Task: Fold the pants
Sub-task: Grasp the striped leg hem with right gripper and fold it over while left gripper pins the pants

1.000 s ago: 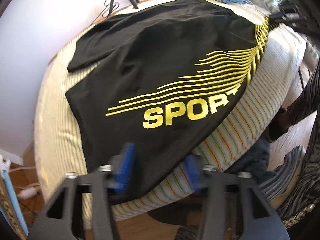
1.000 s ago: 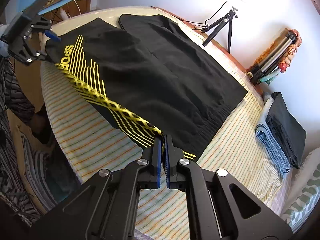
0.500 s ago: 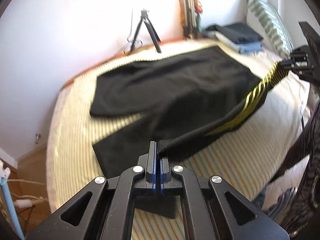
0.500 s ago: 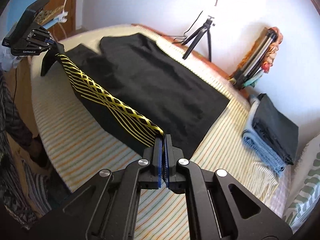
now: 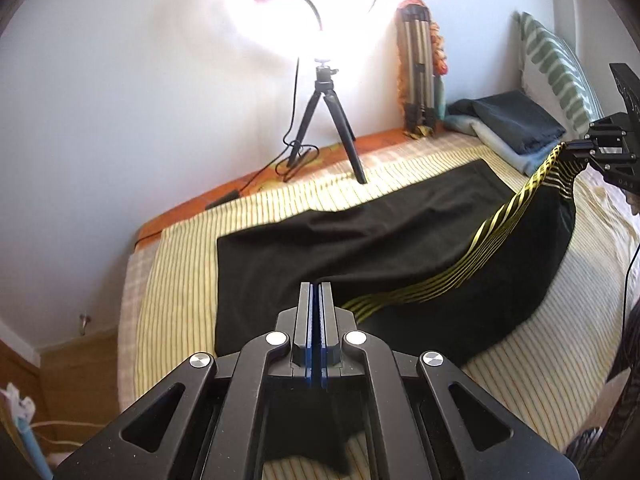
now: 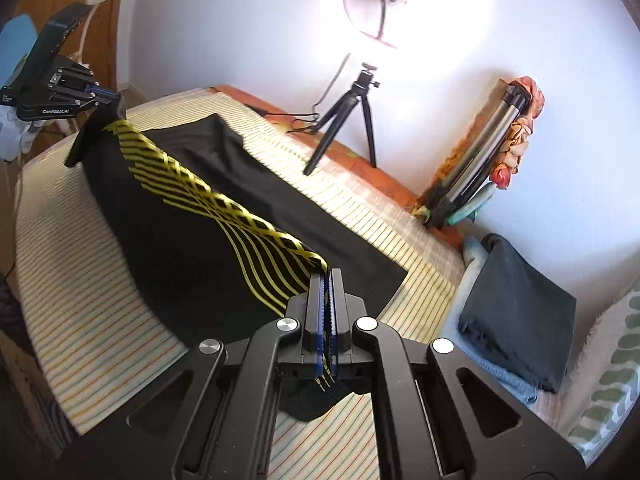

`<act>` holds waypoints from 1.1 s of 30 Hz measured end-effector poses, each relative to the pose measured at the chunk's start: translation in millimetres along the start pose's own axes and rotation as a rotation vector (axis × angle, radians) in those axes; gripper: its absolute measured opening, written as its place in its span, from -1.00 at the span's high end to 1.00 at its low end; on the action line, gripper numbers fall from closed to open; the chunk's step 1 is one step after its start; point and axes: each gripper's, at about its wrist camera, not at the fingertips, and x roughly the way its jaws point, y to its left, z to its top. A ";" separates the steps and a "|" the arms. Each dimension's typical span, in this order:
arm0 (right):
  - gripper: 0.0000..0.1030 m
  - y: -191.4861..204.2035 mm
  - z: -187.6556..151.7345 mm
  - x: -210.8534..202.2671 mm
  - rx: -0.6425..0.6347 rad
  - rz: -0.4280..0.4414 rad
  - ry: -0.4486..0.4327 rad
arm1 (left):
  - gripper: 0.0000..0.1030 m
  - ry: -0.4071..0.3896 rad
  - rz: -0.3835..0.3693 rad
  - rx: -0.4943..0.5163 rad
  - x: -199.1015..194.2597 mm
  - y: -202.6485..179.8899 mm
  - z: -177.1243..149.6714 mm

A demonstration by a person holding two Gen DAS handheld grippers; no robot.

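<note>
Black pants [image 5: 360, 240] with yellow stripes [image 6: 224, 208] lie on a striped bed. One leg is lifted off the mattress and hangs stretched between the two grippers; the other leg lies flat toward the wall. My left gripper [image 5: 316, 288] is shut on one end of the lifted leg. It also shows in the right wrist view [image 6: 96, 94]. My right gripper [image 6: 326, 276] is shut on the other end of that leg. It also shows in the left wrist view [image 5: 572, 146].
A ring light on a black tripod [image 5: 324, 120] stands at the bed's far edge by the wall. A folded tripod [image 6: 476, 160] leans on the wall. A stack of folded clothes [image 6: 516, 312] and a green-patterned pillow [image 5: 556, 68] lie at the head end.
The left gripper closed on the leg's end. Both grippers then rose and lifted the striped leg off the mattress, so it now hangs higher between them.
</note>
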 end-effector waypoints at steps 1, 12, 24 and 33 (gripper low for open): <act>0.96 -4.3 4.6 7.8 0.006 0.004 0.006 | 0.98 0.001 0.005 0.003 4.1 2.6 3.0; 0.97 -27.9 17.0 98.5 -0.019 0.047 0.130 | 0.93 0.097 -0.058 -0.083 52.6 54.2 6.4; 0.96 -35.2 5.4 124.7 0.008 0.092 0.178 | 0.04 0.204 -0.189 -0.050 39.0 39.8 -51.5; 0.96 -35.0 4.4 125.4 0.007 0.089 0.181 | 0.05 0.258 -0.075 0.100 65.9 13.1 -71.5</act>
